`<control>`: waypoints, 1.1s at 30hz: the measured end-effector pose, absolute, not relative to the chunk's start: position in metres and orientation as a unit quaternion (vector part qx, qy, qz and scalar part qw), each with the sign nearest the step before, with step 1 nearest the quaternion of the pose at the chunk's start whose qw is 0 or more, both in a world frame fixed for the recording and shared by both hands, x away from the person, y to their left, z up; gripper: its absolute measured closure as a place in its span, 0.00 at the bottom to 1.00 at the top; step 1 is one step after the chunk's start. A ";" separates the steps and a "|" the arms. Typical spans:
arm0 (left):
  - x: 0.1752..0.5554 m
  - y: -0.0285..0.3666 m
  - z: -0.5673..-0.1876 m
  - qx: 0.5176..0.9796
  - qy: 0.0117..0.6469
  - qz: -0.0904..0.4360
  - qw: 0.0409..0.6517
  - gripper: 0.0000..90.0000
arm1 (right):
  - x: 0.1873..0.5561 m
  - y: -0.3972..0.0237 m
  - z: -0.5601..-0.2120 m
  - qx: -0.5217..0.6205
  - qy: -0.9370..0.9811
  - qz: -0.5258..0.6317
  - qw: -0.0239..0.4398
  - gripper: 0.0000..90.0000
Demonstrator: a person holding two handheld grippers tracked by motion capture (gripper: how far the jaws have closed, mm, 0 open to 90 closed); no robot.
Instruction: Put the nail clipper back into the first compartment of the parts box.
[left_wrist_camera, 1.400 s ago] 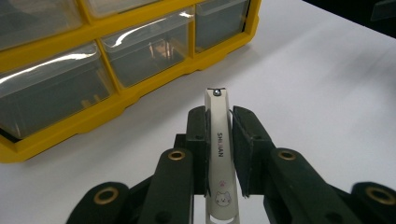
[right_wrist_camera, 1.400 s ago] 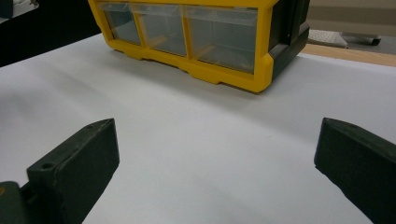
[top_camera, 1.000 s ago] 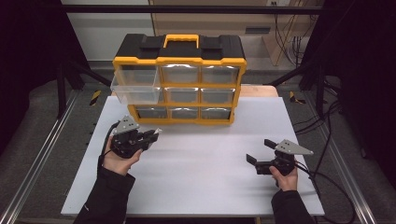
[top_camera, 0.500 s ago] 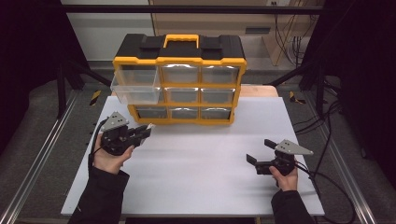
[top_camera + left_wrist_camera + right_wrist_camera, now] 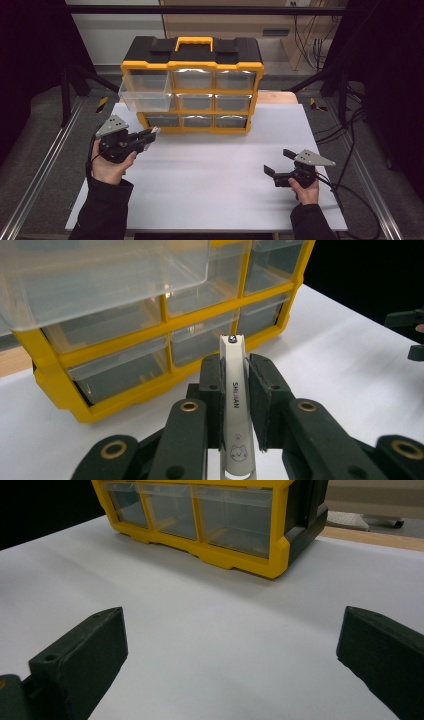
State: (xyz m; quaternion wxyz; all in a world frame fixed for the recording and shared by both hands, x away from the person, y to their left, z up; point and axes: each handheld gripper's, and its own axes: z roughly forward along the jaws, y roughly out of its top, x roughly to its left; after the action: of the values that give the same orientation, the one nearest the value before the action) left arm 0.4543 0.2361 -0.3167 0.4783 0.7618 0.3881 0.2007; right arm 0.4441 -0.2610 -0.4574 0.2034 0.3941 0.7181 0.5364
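A yellow and black drawer cabinet (image 5: 192, 85) stands at the back of the white table (image 5: 210, 175). Its top-left clear drawer (image 5: 145, 92) is pulled out. My left gripper (image 5: 147, 137) hovers just below that drawer, shut on a white nail clipper (image 5: 235, 405) marked with a small cat face. The clipper's tip points at the cabinet (image 5: 150, 335). My right gripper (image 5: 275, 162) rests open low over the table at the front right, its jaws wide apart and nothing between them; the cabinet (image 5: 210, 520) lies ahead of it.
Metal rails run along both sides of the table. Cables (image 5: 350, 145) trail off the right edge. A wooden tabletop strip (image 5: 277, 95) shows behind the cabinet. The other gripper's black jaws (image 5: 407, 332) appear far right in the left gripper view.
My left gripper has moved back and leftward with the nail clipper, closer to the open drawer. The right gripper has stayed still.
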 end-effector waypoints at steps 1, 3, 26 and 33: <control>0.454 0.236 -0.315 0.761 0.388 0.198 0.481 0.85 | 0.444 -0.261 -0.457 0.394 0.718 0.537 0.204 0.01; 0.454 0.235 -0.312 0.759 0.386 0.198 0.486 0.85 | 0.444 -0.261 -0.457 0.394 0.718 0.536 0.205 0.01; 0.453 0.239 -0.267 0.746 0.376 0.220 0.504 0.85 | 0.444 -0.261 -0.458 0.395 0.718 0.535 0.203 0.01; 0.455 0.238 -0.255 0.743 0.374 0.229 0.507 0.85 | 0.444 -0.261 -0.458 0.395 0.718 0.536 0.203 0.01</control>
State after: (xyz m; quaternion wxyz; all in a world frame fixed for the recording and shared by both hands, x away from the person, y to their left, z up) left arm 0.4552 0.2383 -0.2551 0.5066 0.7425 0.3738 0.2286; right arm 0.4441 -0.2608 -0.4576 0.2032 0.3951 0.7181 0.5357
